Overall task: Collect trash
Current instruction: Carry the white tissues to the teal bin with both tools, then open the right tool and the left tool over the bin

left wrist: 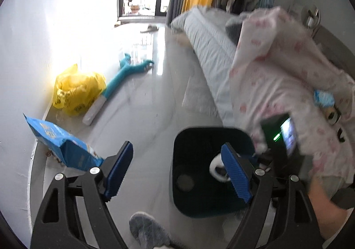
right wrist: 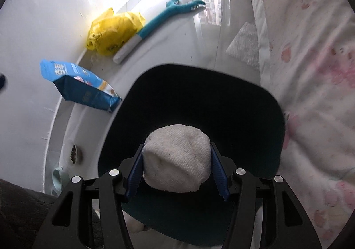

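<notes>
A bed (left wrist: 213, 49) with a grey-blue quilt and a pink-patterned cover (right wrist: 310, 71) fills the right side of both views, running along a pale, glossy floor (left wrist: 150, 98). Beside the bed stands a dark bin (right wrist: 199, 98) with a rounded square mouth; in the left wrist view a white ring-shaped item (left wrist: 215, 168) lies inside it, partly hidden behind 1 finger. Along the white wall sit a crumpled yellow plastic bag (left wrist: 77, 89), a blue printed pouch (left wrist: 64, 144) tipped on its side, and a teal long-handled tool (left wrist: 124, 78) with a white grip lying flat between the bag and the open floor. A small dish (right wrist: 74, 152) of dark bits and a pale green cup (right wrist: 58, 176) rest close to the wall in the right wrist view. The right gripper (right wrist: 177, 173) is clamped on a balled-up off-white cloth wad (right wrist: 177, 158), both blue pads pressed against its sides, right over the bin's mouth. The left gripper (left wrist: 177, 173) hangs above the floor and the near edge of the bin with its jaws spread wide and nothing between them. A grey slipper (left wrist: 146, 229) shows at the bottom of the left view.
</notes>
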Motion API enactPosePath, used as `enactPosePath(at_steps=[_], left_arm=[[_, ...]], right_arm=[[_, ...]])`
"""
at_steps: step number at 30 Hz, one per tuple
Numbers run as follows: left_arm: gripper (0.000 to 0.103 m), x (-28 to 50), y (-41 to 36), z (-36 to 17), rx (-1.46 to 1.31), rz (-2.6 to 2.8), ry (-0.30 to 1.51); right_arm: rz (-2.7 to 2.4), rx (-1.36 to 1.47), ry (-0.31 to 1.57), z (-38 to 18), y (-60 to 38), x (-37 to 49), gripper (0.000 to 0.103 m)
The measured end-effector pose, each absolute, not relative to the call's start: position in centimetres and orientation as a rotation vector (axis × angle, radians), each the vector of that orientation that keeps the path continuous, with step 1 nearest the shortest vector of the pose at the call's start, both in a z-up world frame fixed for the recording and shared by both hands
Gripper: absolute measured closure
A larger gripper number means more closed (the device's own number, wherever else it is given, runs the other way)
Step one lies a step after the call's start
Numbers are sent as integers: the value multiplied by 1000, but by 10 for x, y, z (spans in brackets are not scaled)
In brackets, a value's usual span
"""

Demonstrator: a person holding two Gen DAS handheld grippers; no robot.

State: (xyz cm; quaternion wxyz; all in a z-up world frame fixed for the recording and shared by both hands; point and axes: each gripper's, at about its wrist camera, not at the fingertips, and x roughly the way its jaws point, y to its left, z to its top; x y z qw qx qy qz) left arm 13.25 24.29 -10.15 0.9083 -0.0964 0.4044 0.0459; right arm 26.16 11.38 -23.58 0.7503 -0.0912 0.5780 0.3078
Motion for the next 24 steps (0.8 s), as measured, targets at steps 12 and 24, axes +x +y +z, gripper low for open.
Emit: enactPosePath(at_steps=[12,24], left_arm=[[18,123,237,-52,-144,99,660],[9,122,195,-9,-81,17,514]], right_arm=[[650,-250,1299,-246,113,255,29],[746,-248,1148,-178,100,227,25]])
